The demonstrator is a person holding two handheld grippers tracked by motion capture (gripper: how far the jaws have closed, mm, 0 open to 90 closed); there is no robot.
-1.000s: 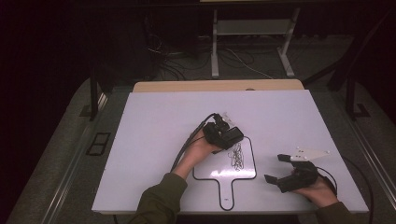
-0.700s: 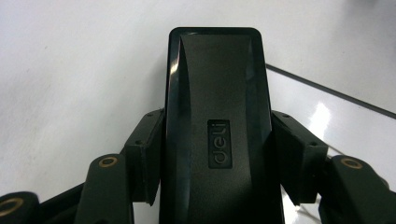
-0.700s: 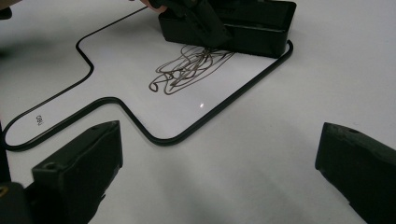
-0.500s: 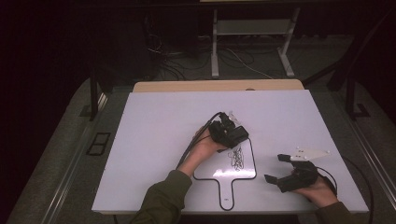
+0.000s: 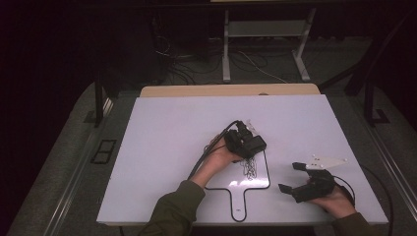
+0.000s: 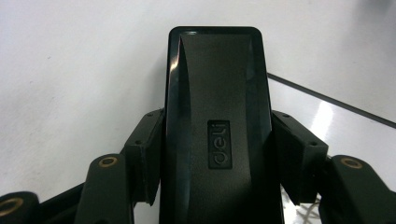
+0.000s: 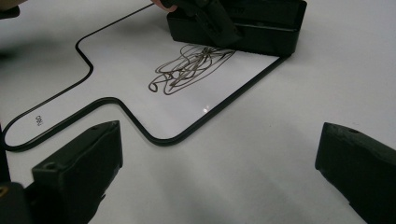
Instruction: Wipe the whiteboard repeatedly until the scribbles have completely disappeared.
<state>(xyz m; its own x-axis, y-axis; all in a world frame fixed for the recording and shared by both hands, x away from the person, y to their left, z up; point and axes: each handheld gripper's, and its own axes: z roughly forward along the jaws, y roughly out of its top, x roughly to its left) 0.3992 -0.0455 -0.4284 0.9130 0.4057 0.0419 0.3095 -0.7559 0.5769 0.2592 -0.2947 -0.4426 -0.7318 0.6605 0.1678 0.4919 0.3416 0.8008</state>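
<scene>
Left gripper [image 5: 247,142] first, and it is clamped hard on a black eraser block [image 6: 217,135], the jaws squeezing both long sides with the embossed brand mark facing up between them. From above, the left hand [image 5: 219,156] wraps the gripper body and a black cable trails back along the forearm toward the olive sleeve [image 5: 174,214]. Right under that gripper lies the small paddle-shaped whiteboard [image 5: 223,182], black-edged, its handle pointing toward the person. Through the right gripper view, the eraser sits down on the far end of the board, touching its surface at the corner, and just on the near side of the eraser is a tangle of dark scribble [image 7: 189,70], untouched by the block at this instant. A little printed mark shows on the handle, too small to read with any confidence.

Moving right of the left gripper, past the board's edge, there's bare white table [image 5: 162,128], and then the right gripper [image 5: 294,176], well apart from the eraser and off the board altogether. Its jaws stand wide with nothing between them, just tabletop showing through the gap. The right hand [image 5: 337,199] cups it from below, low over the table near the front edge, with the grey three-cornered plate on top pointing away to the right.
</scene>
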